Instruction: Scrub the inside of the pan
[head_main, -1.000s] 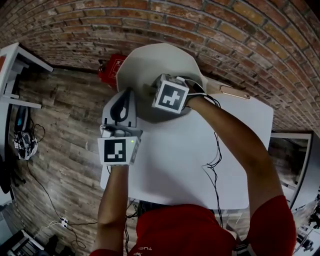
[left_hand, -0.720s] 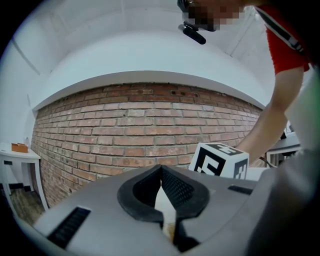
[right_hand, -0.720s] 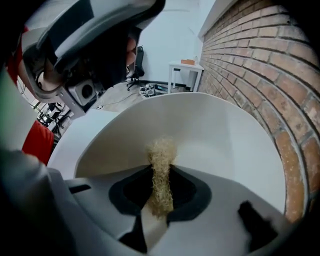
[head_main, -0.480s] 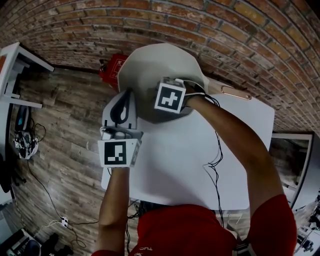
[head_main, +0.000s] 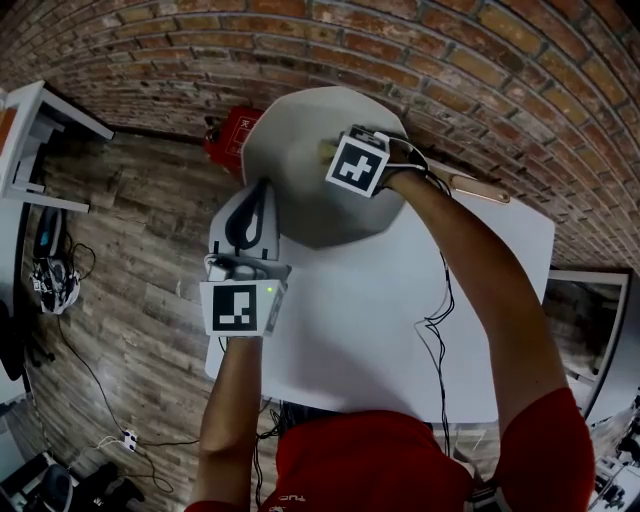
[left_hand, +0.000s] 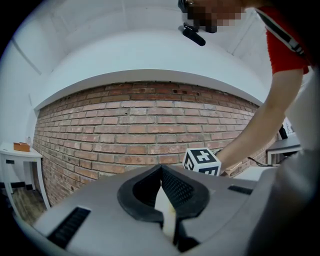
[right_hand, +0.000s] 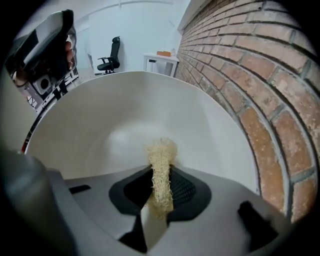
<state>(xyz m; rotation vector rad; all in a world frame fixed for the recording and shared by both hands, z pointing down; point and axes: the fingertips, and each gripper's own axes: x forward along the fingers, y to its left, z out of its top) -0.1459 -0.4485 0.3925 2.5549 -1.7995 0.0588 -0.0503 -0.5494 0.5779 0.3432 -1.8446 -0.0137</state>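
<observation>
Beside the brick wall (head_main: 500, 60), the pan (head_main: 300, 150) is pinched by the left claw (left_hand: 162, 200) and a scrubber (right_hand: 161, 160) by the right claw (right_hand: 160, 195); seemingly mid-scrub, sweeping strokes are needed

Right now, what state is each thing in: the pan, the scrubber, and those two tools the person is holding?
pan: clamped at its rim, partly past the edge of the table, no dirt visible inside.
scrubber: pinched at one end, free tip poking into the pan.
left tool: shut on the pan's rim.
right tool: shut on the scrubber.
</observation>
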